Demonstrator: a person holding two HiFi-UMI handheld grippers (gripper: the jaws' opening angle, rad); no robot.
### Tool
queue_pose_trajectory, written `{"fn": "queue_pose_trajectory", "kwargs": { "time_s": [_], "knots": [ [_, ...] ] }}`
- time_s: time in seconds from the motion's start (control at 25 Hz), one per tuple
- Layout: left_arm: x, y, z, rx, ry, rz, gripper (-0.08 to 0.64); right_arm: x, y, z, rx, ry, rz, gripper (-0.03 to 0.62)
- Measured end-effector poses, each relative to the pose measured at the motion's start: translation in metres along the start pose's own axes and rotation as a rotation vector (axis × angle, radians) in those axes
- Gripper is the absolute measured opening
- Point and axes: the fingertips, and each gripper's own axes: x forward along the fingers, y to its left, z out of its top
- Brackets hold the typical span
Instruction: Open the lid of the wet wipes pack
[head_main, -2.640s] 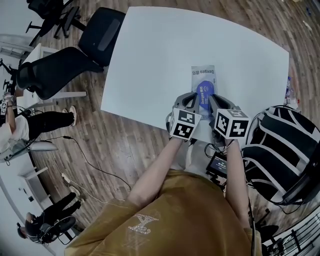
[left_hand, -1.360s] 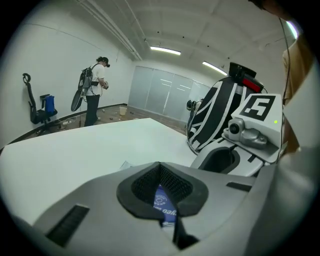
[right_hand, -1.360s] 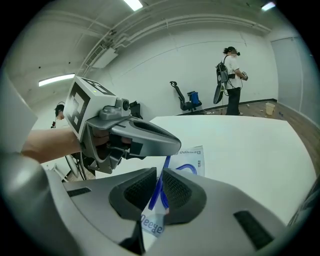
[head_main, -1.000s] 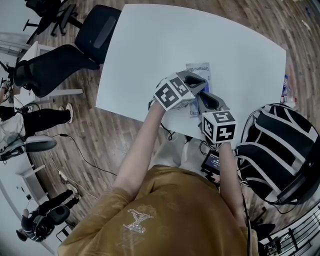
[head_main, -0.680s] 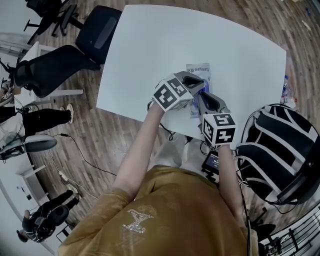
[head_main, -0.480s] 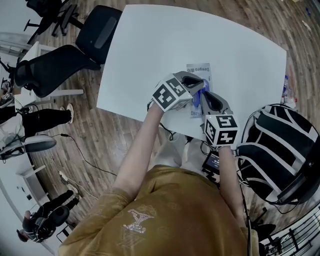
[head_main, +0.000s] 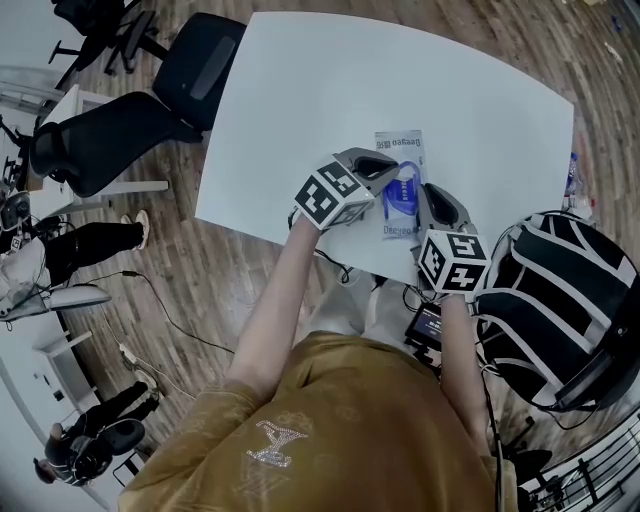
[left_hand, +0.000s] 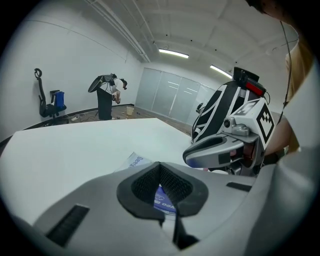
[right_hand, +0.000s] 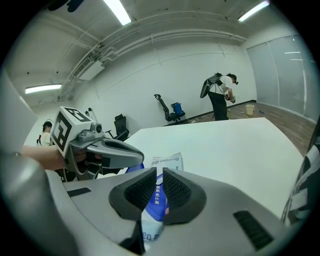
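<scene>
Head view: the wet wipes pack (head_main: 400, 147) is seen lying flat near the front edge of the white table (head_main: 330, 90), between the two grippers. Its blue lid (head_main: 400, 195) appears raised from the pack's face. The lid's edge is met by the left gripper (head_main: 388, 165). In the left gripper view the pads are pressed together at the tips, with blue print showing in the slit behind them. The pack's near end is clamped by the right gripper (head_main: 428, 196), whose narrow jaw gap is filled by the pack in the right gripper view. Two black office chairs (head_main: 205, 60) are parked off the table's far left corner.
</scene>
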Motion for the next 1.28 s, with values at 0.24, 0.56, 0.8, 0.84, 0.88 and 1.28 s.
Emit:
{"fn": "queue_pose_trajectory", "kwargs": {
  "time_s": [0.24, 0.56, 0.8, 0.84, 0.88, 1.28],
  "knots": [
    [-0.001, -0.001, -0.012, -0.008, 0.019, 0.01, 0.0, 0.001, 0.001, -0.005, 0.009, 0.012, 0.007, 0.044],
    [-0.007, 0.001, -0.022, -0.044, 0.014, 0.026, 0.0, -0.001, -0.001, -0.005, 0.021, 0.01, 0.005, 0.044],
    [-0.009, 0.006, -0.032, -0.055, 0.016, 0.056, 0.0, 0.001, -0.002, -0.011, 0.014, 0.044, 0.004, 0.034],
    [-0.01, 0.007, -0.033, -0.059, 0.015, 0.06, 0.0, 0.002, -0.003, -0.011, 0.009, 0.046, 0.003, 0.034],
    [-0.01, 0.007, -0.034, -0.063, 0.015, 0.064, 0.0, 0.001, -0.003, -0.011, 0.006, 0.046, 0.004, 0.034],
    [-0.012, 0.012, -0.045, -0.1, 0.003, 0.084, 0.0, -0.001, -0.001, -0.008, 0.064, 0.024, 0.076, 0.032]
  ]
}}
